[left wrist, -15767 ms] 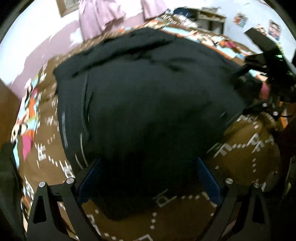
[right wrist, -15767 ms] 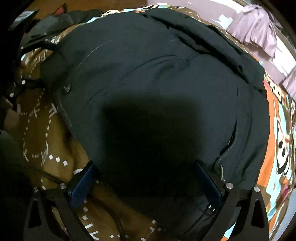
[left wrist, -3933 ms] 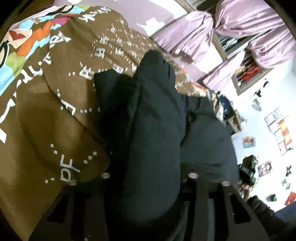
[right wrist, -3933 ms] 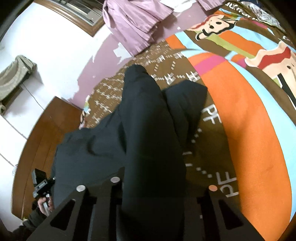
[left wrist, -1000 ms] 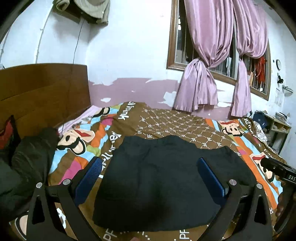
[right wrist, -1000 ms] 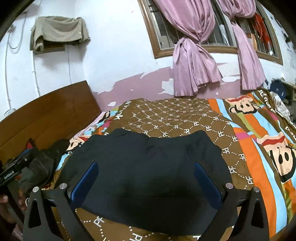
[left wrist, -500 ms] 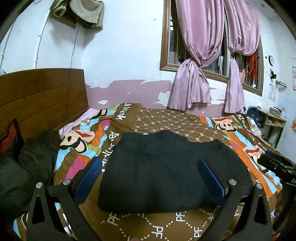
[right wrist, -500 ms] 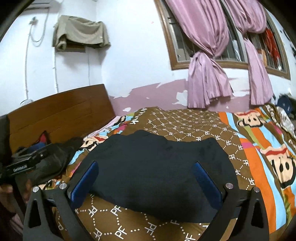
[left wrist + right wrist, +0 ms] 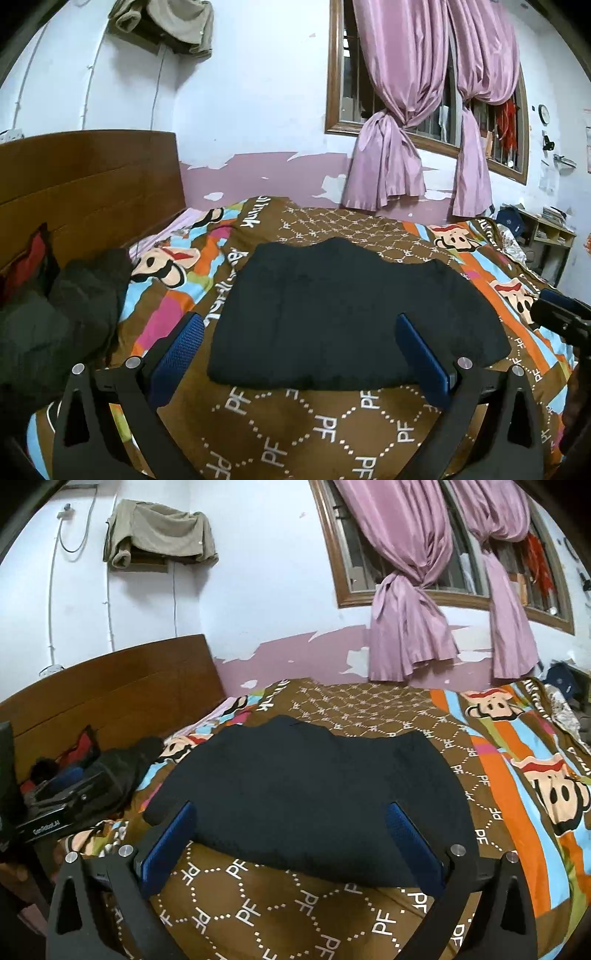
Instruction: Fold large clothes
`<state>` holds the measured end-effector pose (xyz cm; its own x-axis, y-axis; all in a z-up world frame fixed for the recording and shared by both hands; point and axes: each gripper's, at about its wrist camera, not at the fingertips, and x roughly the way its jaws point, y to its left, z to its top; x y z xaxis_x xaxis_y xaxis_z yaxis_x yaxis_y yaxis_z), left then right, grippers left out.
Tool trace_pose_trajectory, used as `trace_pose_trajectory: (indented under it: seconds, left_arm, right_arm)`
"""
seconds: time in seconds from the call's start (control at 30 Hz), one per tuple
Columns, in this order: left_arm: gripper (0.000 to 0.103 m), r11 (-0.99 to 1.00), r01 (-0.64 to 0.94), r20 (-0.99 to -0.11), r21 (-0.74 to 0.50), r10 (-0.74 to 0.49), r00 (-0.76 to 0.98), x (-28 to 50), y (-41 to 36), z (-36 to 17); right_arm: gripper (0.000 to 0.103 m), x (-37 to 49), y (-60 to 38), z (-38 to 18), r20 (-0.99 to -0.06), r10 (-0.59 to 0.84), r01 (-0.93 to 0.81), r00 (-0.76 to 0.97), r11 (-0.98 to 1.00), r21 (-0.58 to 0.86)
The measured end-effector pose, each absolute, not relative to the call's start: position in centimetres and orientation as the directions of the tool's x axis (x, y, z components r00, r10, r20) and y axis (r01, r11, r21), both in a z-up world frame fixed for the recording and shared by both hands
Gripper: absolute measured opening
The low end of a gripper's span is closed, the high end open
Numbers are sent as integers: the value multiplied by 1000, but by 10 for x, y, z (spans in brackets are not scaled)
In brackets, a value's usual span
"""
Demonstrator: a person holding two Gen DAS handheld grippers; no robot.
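A black garment [image 9: 343, 314] lies folded into a flat rectangle on the patterned bedspread [image 9: 314, 432]; the right wrist view shows the same black garment [image 9: 314, 790] from slightly right. My left gripper [image 9: 299, 354] is open, held above the near edge of the bed with nothing between its blue pads. My right gripper [image 9: 291, 842] is open too, raised short of the garment's near edge and touching nothing. The other gripper's black body [image 9: 561, 314] shows at the right edge of the left wrist view.
A heap of dark clothes [image 9: 62, 310] lies at the bed's left by the wooden headboard [image 9: 88, 184]. Purple curtains [image 9: 399, 147] hang over the window. A shelf [image 9: 546, 240] stands at the far right. A black device [image 9: 55, 812] sits left in the right wrist view.
Both grippers have let go of the garment, which now lies folded. Over the last second both pulled back slightly and tilted level; the garment stayed still.
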<state>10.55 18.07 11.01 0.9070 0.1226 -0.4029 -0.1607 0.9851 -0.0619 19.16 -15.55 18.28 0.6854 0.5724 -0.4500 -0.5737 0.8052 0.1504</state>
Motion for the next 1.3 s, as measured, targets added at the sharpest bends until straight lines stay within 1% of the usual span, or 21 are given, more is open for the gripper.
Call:
trace_pose_trajectory:
  seconds: [0.1, 0.17, 0.37, 0.43, 0.53, 0.7, 0.8, 0.93, 1.13, 1.3]
  left_arm:
    - [101, 979, -202, -388, -33, 174, 905, 97, 183, 102]
    - [101, 977, -212, -379, -29, 186, 907, 91, 185, 97]
    - [101, 982, -161, -349, -102, 117, 930, 77, 195, 93]
    - [101, 981, -158, -352, -115, 108, 930, 75, 194, 94]
    - [101, 982, -156, -343, -105, 111, 933, 70, 191, 94]
    - [101, 994, -110, -365, -18, 96, 926, 69, 177, 83]
    - [101, 996, -86, -378, 7, 82, 922, 67, 173, 72]
    - [101, 998, -69, -418, -7, 59, 907, 70, 172, 62]
    - [101, 996, -81, -400, -35, 60, 915, 62, 173, 56]
    - [101, 995, -83, -387, -49, 58, 920, 60, 177, 59]
  right_arm:
    - [103, 181, -156, 179, -418, 567, -567, 710, 812, 137]
    - [103, 173, -155, 177, -401, 553, -556, 730, 822, 122]
    - [103, 155, -152, 171, -348, 529, -546, 774, 836, 58]
    - [103, 153, -150, 167, -355, 524, -542, 774, 839, 56]
    - [103, 153, -148, 161, -390, 508, -528, 768, 847, 63]
    - [103, 154, -145, 146, -450, 494, -523, 744, 850, 70]
    - [103, 152, -145, 140, -469, 490, -524, 735, 849, 67]
    - [103, 147, -146, 135, -452, 476, -510, 754, 859, 53]
    - [103, 137, -147, 134, -399, 479, -513, 782, 858, 25]
    - [103, 137, -147, 134, -402, 487, -522, 775, 853, 28]
